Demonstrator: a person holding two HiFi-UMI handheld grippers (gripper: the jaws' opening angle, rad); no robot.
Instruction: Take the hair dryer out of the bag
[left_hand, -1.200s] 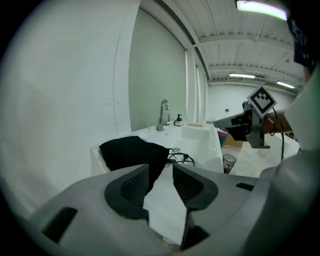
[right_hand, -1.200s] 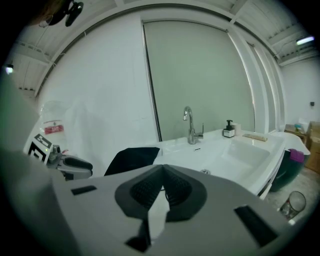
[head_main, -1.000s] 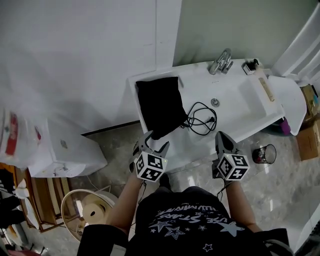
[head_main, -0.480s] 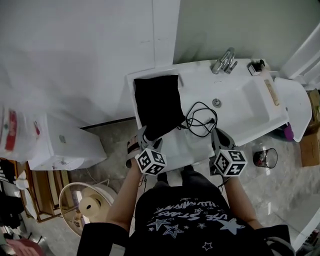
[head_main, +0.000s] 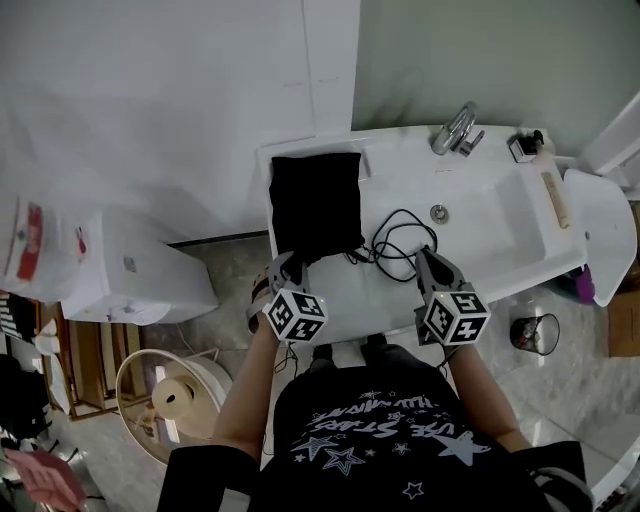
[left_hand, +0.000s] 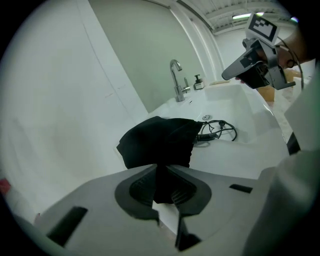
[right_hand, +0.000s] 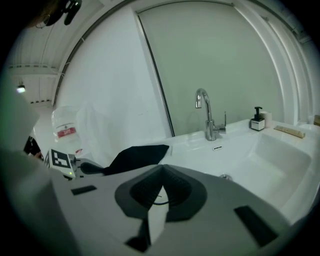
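A black cloth bag (head_main: 316, 200) lies on the white counter left of the basin, and a black cord (head_main: 400, 240) coils out of its mouth toward the drain. No hair dryer shows outside it. My left gripper (head_main: 296, 262) is at the bag's near corner. In the left gripper view its jaws (left_hand: 161, 170) are closing, pinching a fold of the bag (left_hand: 160, 140), with the cord (left_hand: 220, 129) beyond. My right gripper (head_main: 428, 255) hovers over the counter's front by the cord. It is shut (right_hand: 161, 172) with nothing held; the bag (right_hand: 137, 155) lies to its left.
A chrome faucet (head_main: 455, 128) and a soap bottle (head_main: 522, 145) stand behind the basin (head_main: 500, 215). A white cabinet (head_main: 140, 275) is left of the counter, with a round bucket (head_main: 170, 400) on the floor. A dark cup (head_main: 530, 333) sits on the floor at the right.
Both grippers have moved forward and down to the counter. The left jaws opened wide, then came together on the bag's near corner. The right gripper has stayed shut.
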